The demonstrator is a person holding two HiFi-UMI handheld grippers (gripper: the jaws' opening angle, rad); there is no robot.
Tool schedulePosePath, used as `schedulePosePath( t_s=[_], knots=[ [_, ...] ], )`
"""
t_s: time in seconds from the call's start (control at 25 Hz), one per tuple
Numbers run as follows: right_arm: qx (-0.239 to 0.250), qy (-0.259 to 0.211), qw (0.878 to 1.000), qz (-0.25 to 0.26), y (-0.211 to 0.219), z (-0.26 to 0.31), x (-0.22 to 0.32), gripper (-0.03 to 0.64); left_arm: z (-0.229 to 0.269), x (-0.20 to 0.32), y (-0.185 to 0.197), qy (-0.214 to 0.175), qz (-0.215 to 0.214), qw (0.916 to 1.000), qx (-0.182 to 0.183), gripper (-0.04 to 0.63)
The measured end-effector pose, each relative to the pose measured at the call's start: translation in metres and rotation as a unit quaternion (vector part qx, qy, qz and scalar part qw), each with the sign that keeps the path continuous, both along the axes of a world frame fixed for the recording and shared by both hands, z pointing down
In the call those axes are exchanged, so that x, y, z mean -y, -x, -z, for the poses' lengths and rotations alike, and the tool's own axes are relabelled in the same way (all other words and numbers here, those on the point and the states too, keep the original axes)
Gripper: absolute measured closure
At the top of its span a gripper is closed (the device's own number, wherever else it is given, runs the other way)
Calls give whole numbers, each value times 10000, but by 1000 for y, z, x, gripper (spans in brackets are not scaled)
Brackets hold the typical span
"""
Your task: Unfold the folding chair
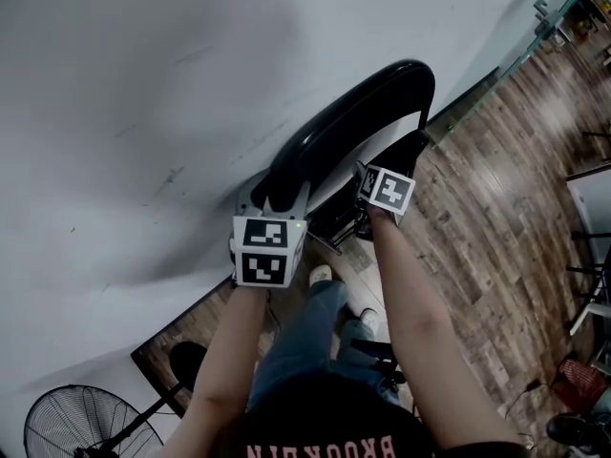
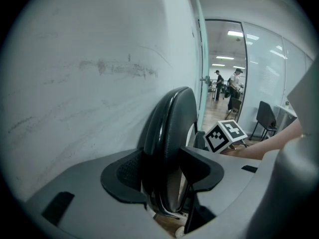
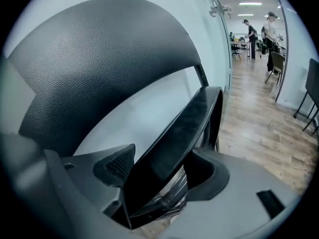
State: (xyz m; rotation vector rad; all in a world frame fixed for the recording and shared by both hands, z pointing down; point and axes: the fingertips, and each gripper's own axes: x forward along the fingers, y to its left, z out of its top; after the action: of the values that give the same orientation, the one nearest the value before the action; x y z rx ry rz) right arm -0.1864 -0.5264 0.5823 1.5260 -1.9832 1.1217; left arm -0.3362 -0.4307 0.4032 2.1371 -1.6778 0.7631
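The folding chair [image 1: 363, 122] stands folded against a white wall [image 1: 143, 113], which rises just beyond both sets of fingers. The left gripper [image 2: 167, 171] is clamped on the backrest [image 2: 172, 123], one pad on each face of its top rim. The right gripper [image 3: 159, 171] is closed on the edge of the black seat [image 3: 174, 138], which lies tilted between its pads with the backrest arching above them.

Only the head view shows the standing fan [image 1: 76, 427] low at the left and the person's shoe [image 1: 322, 275] beneath the grippers. The left gripper view catches the right gripper's marker cube [image 2: 225, 135] just past its own right finger. Both gripper views show a glass partition [image 2: 259, 73] and, far down the room, standing people [image 2: 234, 83] (too small to say more) near a dark chair [image 2: 266, 116]. The floor [image 1: 496, 227] is brown wood plank.
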Motion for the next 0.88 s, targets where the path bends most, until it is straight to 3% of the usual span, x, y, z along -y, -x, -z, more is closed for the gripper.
schedulePosePath(
  t_s=[0.68, 0.88],
  knots=[
    [173, 160, 9997, -36, -50, 5, -43, 307, 10, -43, -52, -222, 123, 9994, 216, 390],
    [244, 207, 9995, -16, -64, 4, -58, 307, 9, -60, -70, -210, 117, 9997, 67, 390]
  ],
)
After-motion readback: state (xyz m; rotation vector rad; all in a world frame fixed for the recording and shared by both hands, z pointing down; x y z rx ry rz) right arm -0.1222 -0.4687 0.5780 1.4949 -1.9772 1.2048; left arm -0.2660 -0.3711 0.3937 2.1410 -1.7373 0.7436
